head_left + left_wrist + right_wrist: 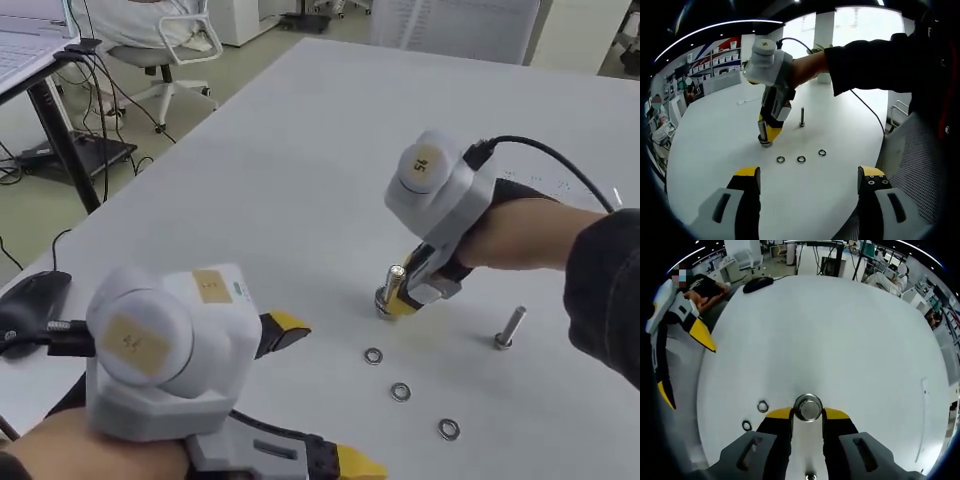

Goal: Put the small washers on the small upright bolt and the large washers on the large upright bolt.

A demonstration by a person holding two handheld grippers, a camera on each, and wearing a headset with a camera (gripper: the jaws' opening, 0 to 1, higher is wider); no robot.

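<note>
Main risk: toppling the large bolt (393,285), free-standing on its head on the white bench (300,150), with the right claw (808,414) low around its shank, tips tight on either side. Cannot tell whether clamped on it or merely flanking. Any sideways drag or twist on pull-off likely to tip it. Same for a washer cocked on the threads, though none clearly visible at the base. Second risk: brushing the small bolt (510,327), upright just beside the dark sleeve (605,290) and close to the right arm's likely way back. Third: scattering the three loose washers (400,391), flat in a row on the bench, between the bolts and the left claw (809,172). Thin and flat, so likely to skid under a shallow pinch or get flicked out of the row. Also possible: wrong size onto wrong bolt, washer size hard to judge from here. Left claw wide apart, empty, aimed toward the washers. Writing: round yellowish sticker (425,165) on top of the right gripper, rotated, reads like "15". Similar sticker (133,345) on the left gripper, looks like "14", not sure. Small label (212,285) beside it, unreadable. No brand name legible anywhere.
</note>
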